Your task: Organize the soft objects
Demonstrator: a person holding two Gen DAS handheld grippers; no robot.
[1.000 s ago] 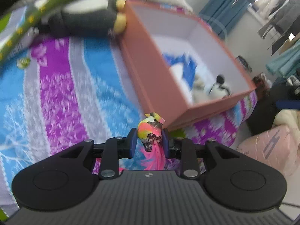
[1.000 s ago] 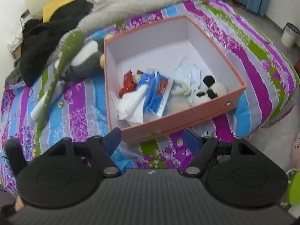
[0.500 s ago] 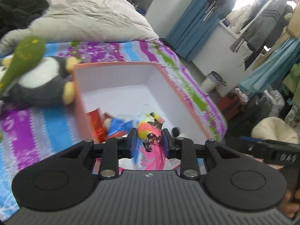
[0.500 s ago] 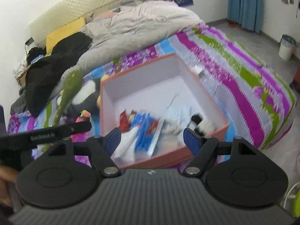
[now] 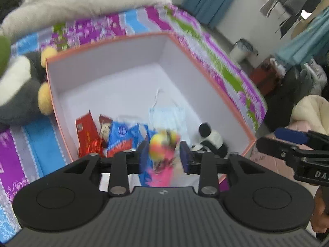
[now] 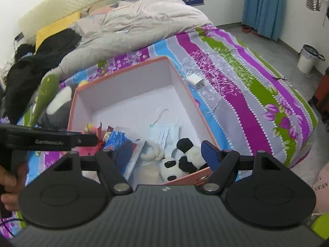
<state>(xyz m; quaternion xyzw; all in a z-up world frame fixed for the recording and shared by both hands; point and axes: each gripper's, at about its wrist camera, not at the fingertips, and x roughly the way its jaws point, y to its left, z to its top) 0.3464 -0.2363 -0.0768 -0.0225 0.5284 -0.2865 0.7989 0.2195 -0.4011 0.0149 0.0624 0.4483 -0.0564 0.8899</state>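
Note:
An orange box with a white inside sits on the striped bed; it also shows in the right wrist view. Inside lie a panda plush, a blue face mask, and red and blue packets. My left gripper is over the box's near side, its jaws parted a little around a blurred yellow and pink plush bird that seems to be slipping out. My right gripper is open and empty above the box's near edge.
A grey and white penguin plush and a green plush lie left of the box. A white charger with cable lies right of it. A grey duvet and black clothes are at the bed's head.
The left gripper moved further over the box and tilted down. Its jaws have widened and the bird is now blurred between them. The right gripper moved closer to the box.

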